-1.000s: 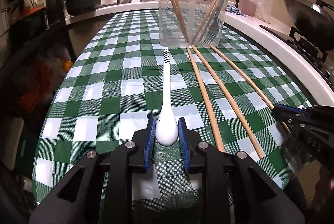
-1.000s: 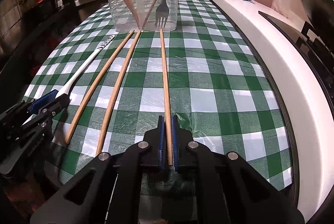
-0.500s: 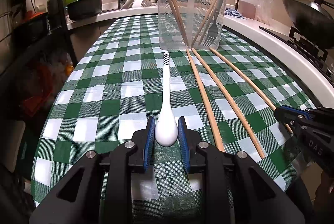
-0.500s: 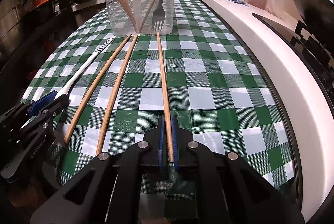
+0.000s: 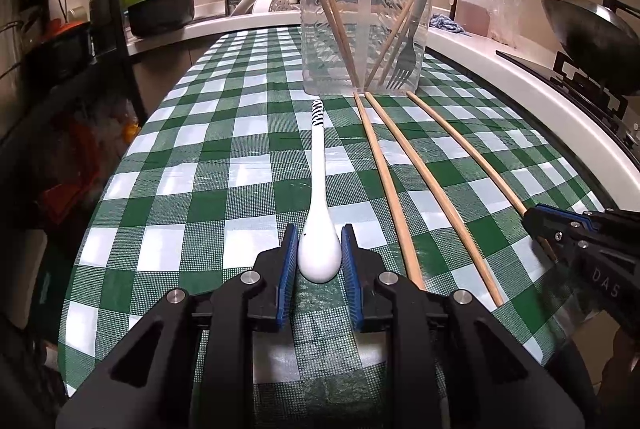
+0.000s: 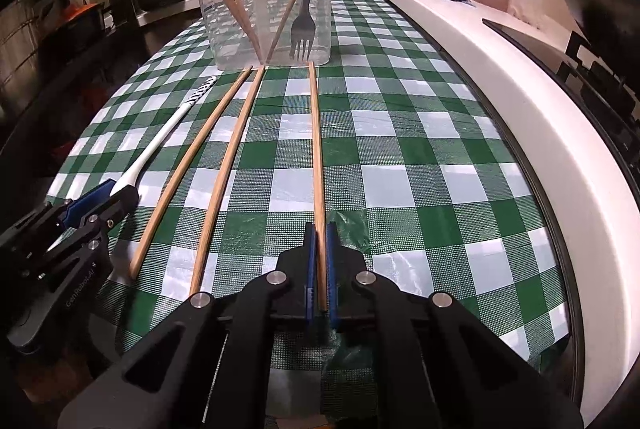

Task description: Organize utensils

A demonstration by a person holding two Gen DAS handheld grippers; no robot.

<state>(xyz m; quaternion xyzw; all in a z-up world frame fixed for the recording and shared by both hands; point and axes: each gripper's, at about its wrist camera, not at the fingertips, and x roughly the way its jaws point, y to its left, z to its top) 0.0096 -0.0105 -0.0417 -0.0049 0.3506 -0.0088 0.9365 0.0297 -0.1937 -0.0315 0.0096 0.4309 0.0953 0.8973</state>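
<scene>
On the desk covered in green-and-white checked cloth, the left tongs are narrowly parted, blue pads pressed on the bowl of a white long-handled spoon with a black-striped tip lying flat. Beside it lie two loose wooden chopsticks. The right tongs are clamped almost fully together on the near end of a third wooden chopstick. Beyond stands a clear plastic container holding chopsticks and a dark fork.
</scene>
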